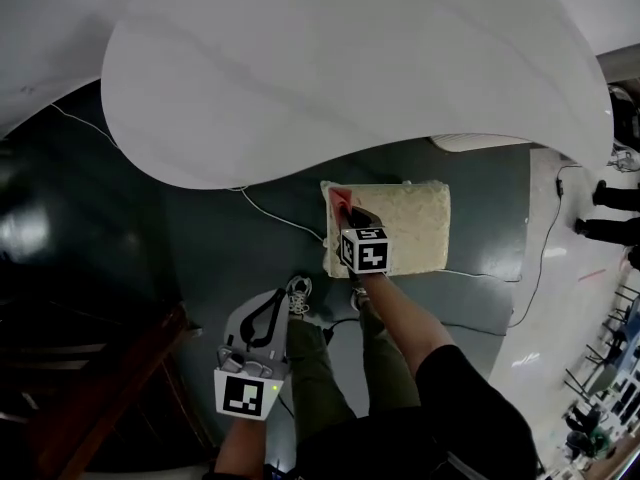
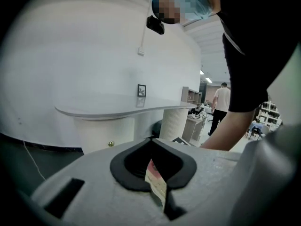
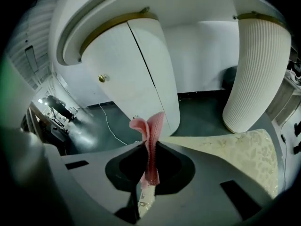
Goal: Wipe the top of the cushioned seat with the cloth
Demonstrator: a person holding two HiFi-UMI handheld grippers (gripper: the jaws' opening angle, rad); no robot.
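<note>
The cushioned seat (image 1: 410, 226) is a cream rectangular pad with a pale floral pattern, seen below the white table in the head view and at lower right (image 3: 244, 149) in the right gripper view. My right gripper (image 1: 347, 208) hovers over the seat's left end, shut on a pink cloth (image 1: 340, 197). In the right gripper view the pink cloth (image 3: 150, 145) stands pinched upright between the jaws of the right gripper (image 3: 149, 166). My left gripper (image 1: 262, 320) hangs low beside my leg, away from the seat; in its own view the left gripper (image 2: 157, 182) is shut with nothing held.
A large curved white table (image 1: 350, 58) overhangs the seat, with a ribbed white pedestal (image 3: 256, 69) and a cabinet door (image 3: 136, 69) beneath. A white cable (image 1: 275, 213) trails on the dark floor. A wooden piece (image 1: 95, 388) stands at left. Another person (image 2: 221, 102) stands far off.
</note>
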